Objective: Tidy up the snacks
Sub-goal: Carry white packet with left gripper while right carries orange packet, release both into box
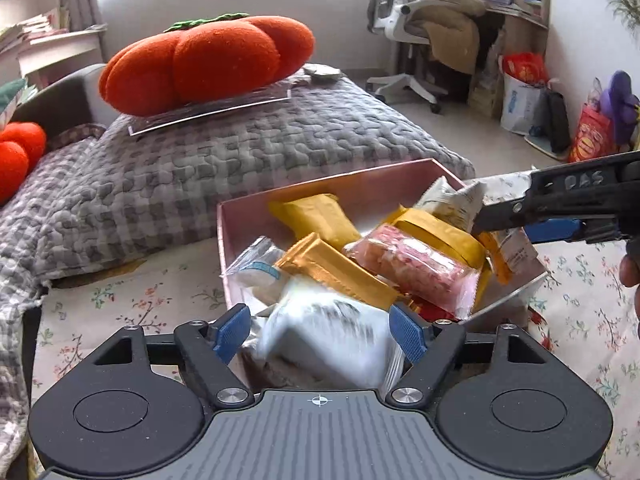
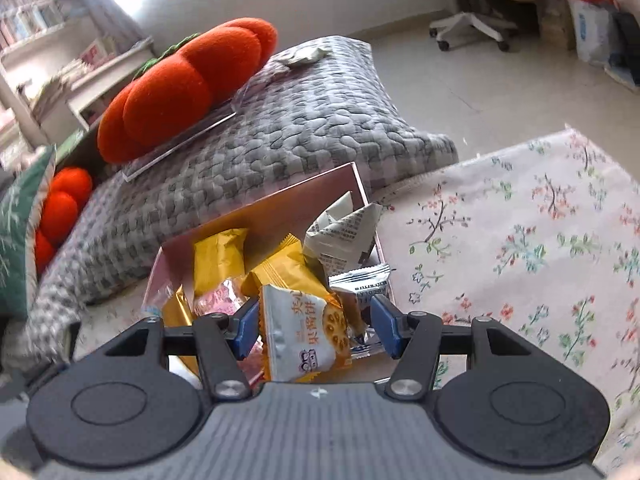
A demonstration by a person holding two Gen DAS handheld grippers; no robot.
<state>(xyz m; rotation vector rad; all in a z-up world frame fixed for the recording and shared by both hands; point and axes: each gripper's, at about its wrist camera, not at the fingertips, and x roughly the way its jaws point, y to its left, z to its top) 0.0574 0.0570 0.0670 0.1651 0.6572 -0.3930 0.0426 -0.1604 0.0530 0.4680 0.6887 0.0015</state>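
Note:
A pink box (image 1: 320, 184) on the floral sheet is filled with several snack packets: yellow ones (image 1: 320, 216), a pink one (image 1: 412, 268) and a grey-printed white one (image 1: 452, 200). My left gripper (image 1: 320, 332) hovers over the box's near edge. A blurred white packet (image 1: 328, 336) lies between its blue pads, with a gap showing at the left pad. My right gripper (image 2: 316, 330) is over the same box (image 2: 280, 196). A white and orange biscuit packet (image 2: 304, 336) sits between its pads, against the left one and apart from the right one. It reaches in from the right as right gripper (image 1: 504, 220).
A grey quilted cushion (image 1: 200, 168) lies behind the box, and on it an orange pumpkin plush (image 1: 208, 60) rests on a clear sheet. Floral bedding (image 2: 520, 240) spreads to the right. An office chair (image 1: 404, 40) and bags (image 1: 520, 92) stand on the floor beyond. A person's fingertip (image 1: 630, 272) shows at the right edge.

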